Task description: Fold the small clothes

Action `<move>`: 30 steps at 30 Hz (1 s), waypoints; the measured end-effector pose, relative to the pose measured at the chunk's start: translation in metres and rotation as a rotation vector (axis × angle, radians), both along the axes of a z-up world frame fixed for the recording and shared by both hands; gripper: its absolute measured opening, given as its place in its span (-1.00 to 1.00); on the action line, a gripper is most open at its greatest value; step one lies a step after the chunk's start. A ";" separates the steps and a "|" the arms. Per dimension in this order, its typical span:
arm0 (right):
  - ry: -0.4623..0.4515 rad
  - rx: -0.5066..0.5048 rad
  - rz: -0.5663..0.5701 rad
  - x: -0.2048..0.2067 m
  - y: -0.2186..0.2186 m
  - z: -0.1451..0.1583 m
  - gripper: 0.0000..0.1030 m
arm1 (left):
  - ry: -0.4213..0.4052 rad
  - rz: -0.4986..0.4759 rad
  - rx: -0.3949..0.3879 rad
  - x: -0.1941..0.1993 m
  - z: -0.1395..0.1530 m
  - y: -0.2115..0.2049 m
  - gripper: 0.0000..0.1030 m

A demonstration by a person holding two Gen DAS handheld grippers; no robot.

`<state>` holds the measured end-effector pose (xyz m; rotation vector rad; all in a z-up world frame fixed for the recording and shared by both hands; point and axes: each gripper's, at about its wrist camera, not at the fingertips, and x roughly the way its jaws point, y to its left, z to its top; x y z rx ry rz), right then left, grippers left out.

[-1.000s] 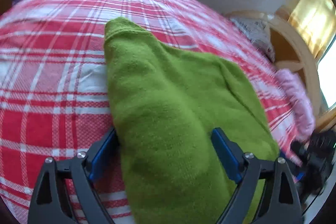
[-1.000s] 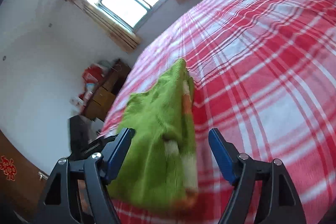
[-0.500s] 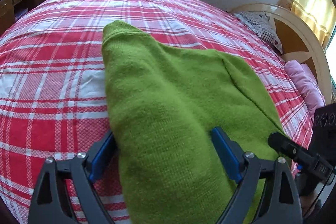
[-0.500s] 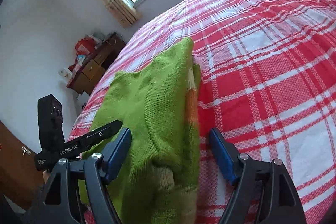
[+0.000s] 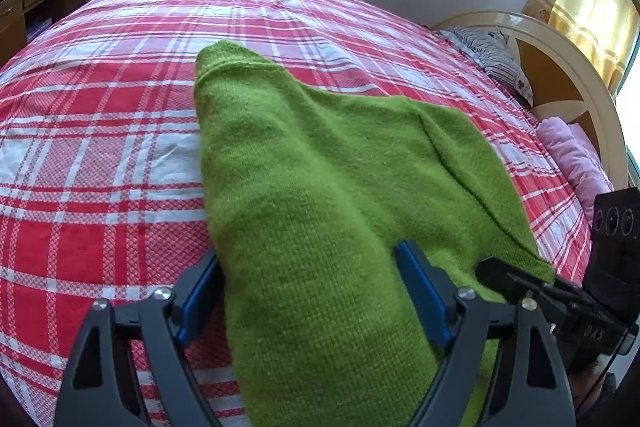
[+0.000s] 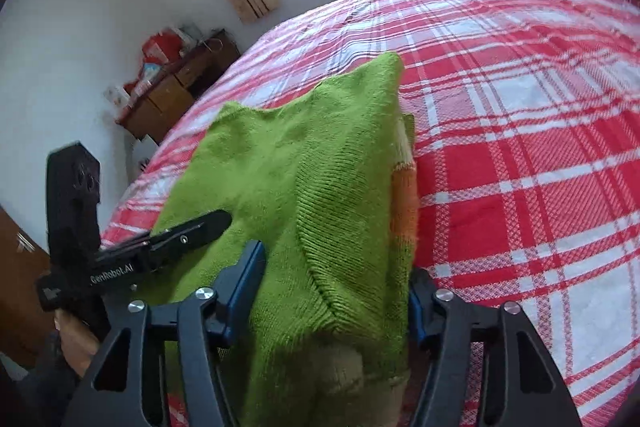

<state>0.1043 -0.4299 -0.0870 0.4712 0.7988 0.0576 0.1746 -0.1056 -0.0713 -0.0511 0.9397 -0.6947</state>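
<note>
**Left wrist view: green sweater draped between spread jaws**

The left gripper [image 5: 316,291] stands wide apart, the green sweater [image 5: 320,187] lying over the gap on the red plaid bedspread [image 5: 100,131].

In the right wrist view, the right gripper [image 6: 334,291] is likewise spread, the sweater's folded edge with its orange stripe [image 6: 404,203] passing between its fingers.

Left hand-held gripper [image 5: 310,301] jaws spread wide; right hand-held gripper [image 6: 336,291] likewise (side by side).
</note>
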 end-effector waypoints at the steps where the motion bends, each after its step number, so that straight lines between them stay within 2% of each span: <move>1: -0.008 0.025 -0.007 -0.002 -0.004 -0.001 0.14 | 0.003 -0.002 -0.004 0.000 0.000 0.000 0.66; 6: -0.043 0.143 -0.029 -0.006 -0.020 -0.007 0.13 | 0.007 -0.002 -0.023 0.001 0.000 0.002 0.66; 9: -0.078 0.223 -0.052 -0.010 -0.031 -0.009 0.12 | 0.027 -0.006 -0.080 0.001 -0.002 0.011 0.59; 14: -0.102 0.268 -0.060 -0.012 -0.034 -0.010 0.12 | 0.048 -0.012 -0.138 0.002 -0.004 0.018 0.54; 17: -0.103 0.270 -0.063 -0.013 -0.034 -0.011 0.12 | 0.034 -0.012 -0.118 0.001 -0.002 0.013 0.54; 21: -0.061 0.182 -0.061 -0.007 -0.024 -0.009 0.14 | 0.017 -0.009 -0.092 0.000 -0.002 0.008 0.52; 24: -0.039 0.153 -0.052 0.000 -0.021 -0.008 0.14 | 0.003 -0.004 -0.066 -0.001 -0.001 0.003 0.49; 27: -0.025 0.122 -0.041 0.003 -0.016 -0.006 -0.02 | -0.004 0.002 -0.051 -0.004 0.001 0.000 0.42; 30: -0.022 0.120 -0.053 0.000 -0.012 -0.004 -0.22 | -0.004 0.011 -0.037 -0.010 0.002 0.000 0.26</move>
